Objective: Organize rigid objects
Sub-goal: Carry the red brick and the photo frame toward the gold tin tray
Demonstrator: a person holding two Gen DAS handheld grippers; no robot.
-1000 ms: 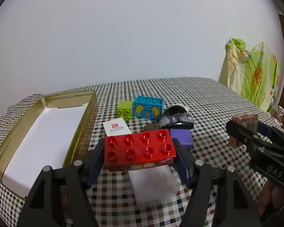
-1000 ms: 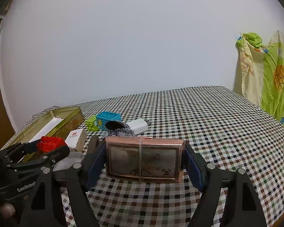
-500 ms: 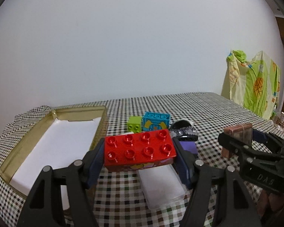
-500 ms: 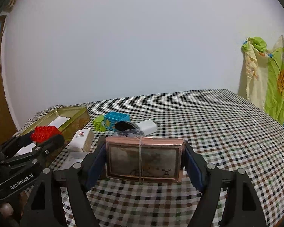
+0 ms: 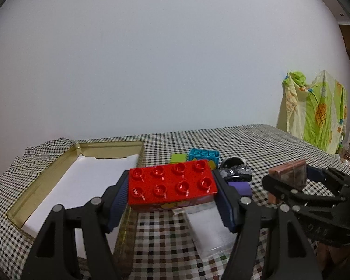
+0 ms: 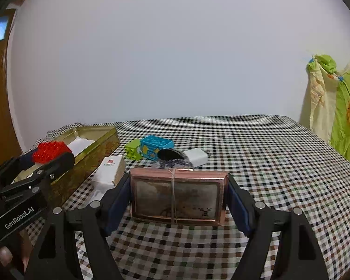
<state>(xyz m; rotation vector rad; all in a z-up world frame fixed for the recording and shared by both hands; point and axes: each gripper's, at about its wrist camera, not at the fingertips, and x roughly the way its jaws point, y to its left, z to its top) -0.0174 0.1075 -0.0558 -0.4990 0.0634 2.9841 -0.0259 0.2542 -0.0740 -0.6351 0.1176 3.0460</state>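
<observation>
My left gripper [image 5: 172,193] is shut on a red eight-stud brick [image 5: 171,185], held above the cloth just right of the gold tin [image 5: 42,182]. In the right wrist view the same brick [image 6: 50,150] shows at the left, over the tin [image 6: 98,150]. My right gripper [image 6: 178,197] is shut on a copper-framed rectangular box [image 6: 178,196] tied with a thin band. In the left wrist view that box [image 5: 289,175] appears at the right, clamped in the right gripper [image 5: 291,182]. The tin holds a white liner [image 5: 86,175].
On the checked cloth [image 6: 268,163] lie a green brick [image 6: 133,149], a blue brick [image 6: 156,147], a black sequinned item [image 5: 235,170], a purple block [image 5: 240,186], a white charger [image 6: 197,156], a small white carton [image 6: 112,169] and a clear plastic case [image 5: 210,228]. Patterned fabric [image 5: 315,116] hangs at the right.
Both grippers have shifted left toward the tin with their loads. The left view has tilted up, so the tin and table items sit lower and nearer the red brick.
</observation>
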